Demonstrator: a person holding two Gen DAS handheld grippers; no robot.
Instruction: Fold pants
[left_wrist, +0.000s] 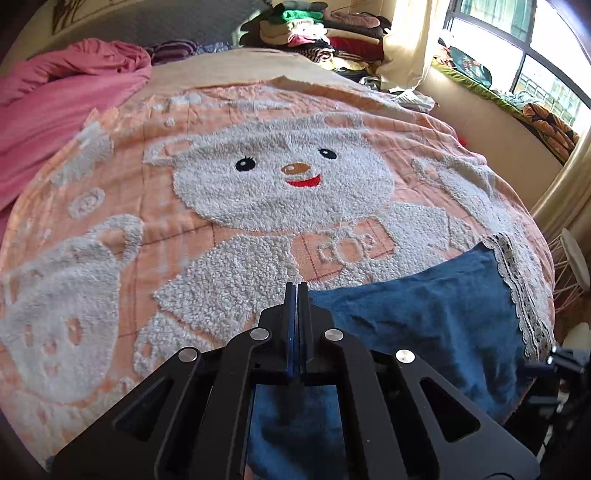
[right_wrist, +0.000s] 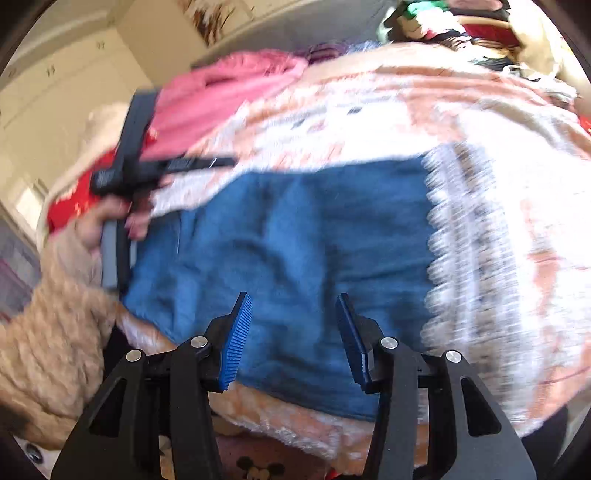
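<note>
Left wrist view: one pair of blue pants (left_wrist: 424, 314) on bed blanket (left_wrist: 184, 221); left gripper (left_wrist: 296, 295) jaws closed, empty; right gripper (right_wrist: 295, 332) jaws open.

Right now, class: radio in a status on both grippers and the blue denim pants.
Left gripper shut, nothing visibly pinched. Right gripper open, empty. Blue denim pants with lace hem flat on peach bear blanket. Nothing in the way.

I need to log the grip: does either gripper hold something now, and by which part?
The left gripper is shut with nothing visible between its fingers. The right gripper is open above the blue pants, empty. Nothing is held.
</note>
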